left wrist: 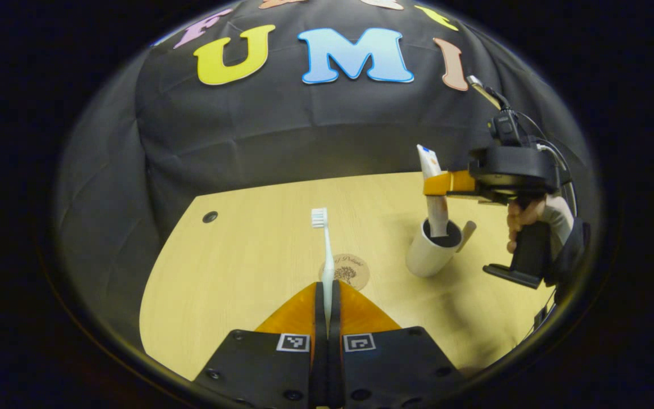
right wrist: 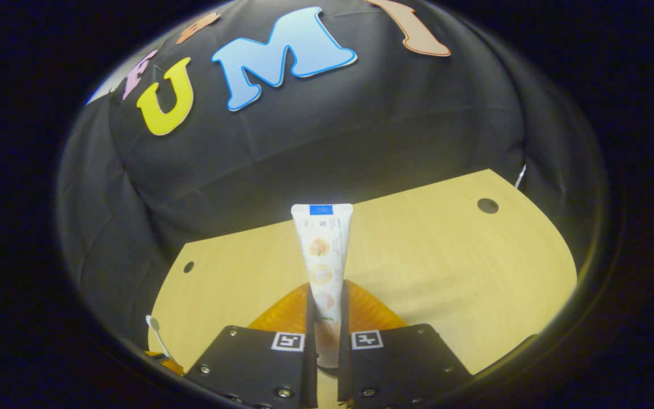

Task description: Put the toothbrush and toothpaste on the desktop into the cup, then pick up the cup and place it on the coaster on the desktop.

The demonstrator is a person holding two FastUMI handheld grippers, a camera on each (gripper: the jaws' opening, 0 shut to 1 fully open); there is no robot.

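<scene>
Right claw (left wrist: pixel 437 183) pinched the toothpaste (right wrist: pixel 323 255), its lower end already inside the cup (left wrist: pixel 430 250), so release was next. Left claw (left wrist: pixel 327 298) gripped the toothbrush (left wrist: pixel 325 250) upright over the worktop (left wrist: pixel 236 255); coaster (left wrist: pixel 349 271) sat just left of the cup.

Staged recording booth, not a real home: black cloth wall (left wrist: pixel 304 136) draped behind a light wood tabletop (left wrist: pixel 236 267) with cable holes (left wrist: pixel 210 217), square tracking markers (left wrist: pixel 293 342) on the handheld rig, dark surroundings beyond the lit top.
</scene>
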